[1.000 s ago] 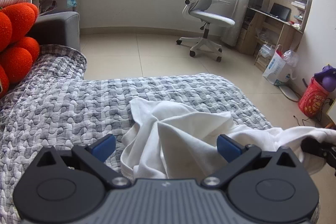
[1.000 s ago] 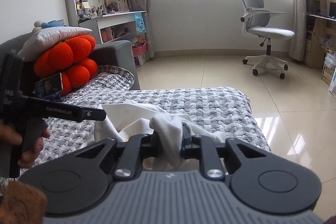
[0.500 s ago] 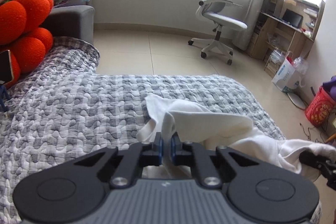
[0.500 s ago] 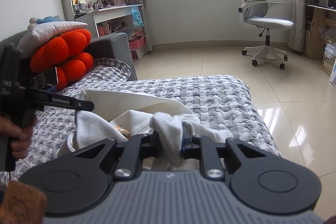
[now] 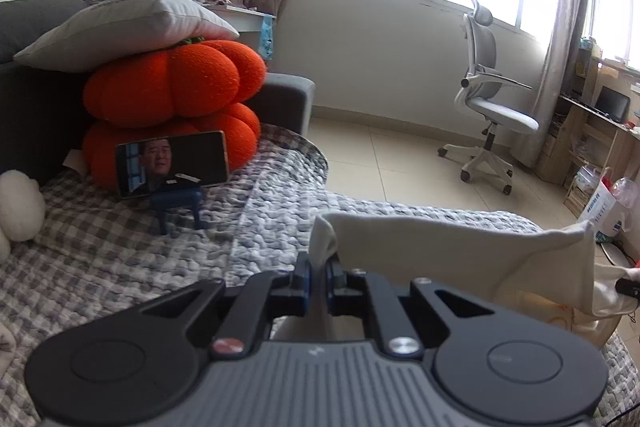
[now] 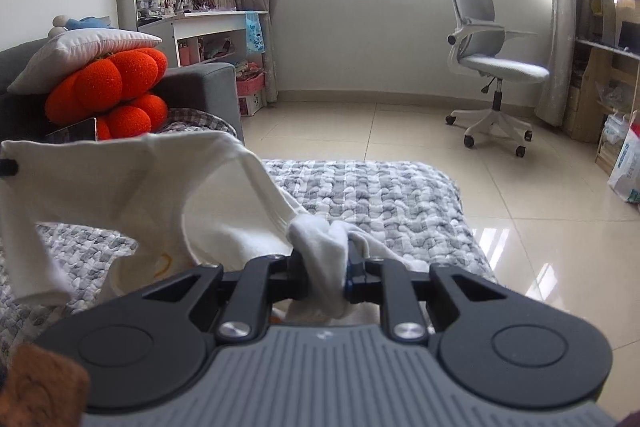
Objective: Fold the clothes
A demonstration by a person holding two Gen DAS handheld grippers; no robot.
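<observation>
A white garment (image 5: 460, 247) hangs stretched above the grey quilted sofa cover (image 5: 260, 227). My left gripper (image 5: 319, 277) is shut on one corner of it, held up over the cover. In the right wrist view the same white garment (image 6: 224, 203) spans from the far left edge to my right gripper (image 6: 326, 267), which is shut on a bunched wad of the cloth. The tip of the right gripper shows at the right edge of the left wrist view. A loose flap (image 6: 28, 251) droops toward the sofa cover (image 6: 380, 195).
Orange plush cushions (image 5: 176, 95) with a white pillow (image 5: 128, 23) on top sit against the sofa back. A phone on a blue stand (image 5: 172, 167) stands before them. A white office chair (image 6: 488, 67), desks and shelves line the tiled floor beyond.
My left gripper went from open to shut on a corner of the white garment, then swung up and to the left, pulling the cloth taut. The right gripper stayed put, still holding its wad.
</observation>
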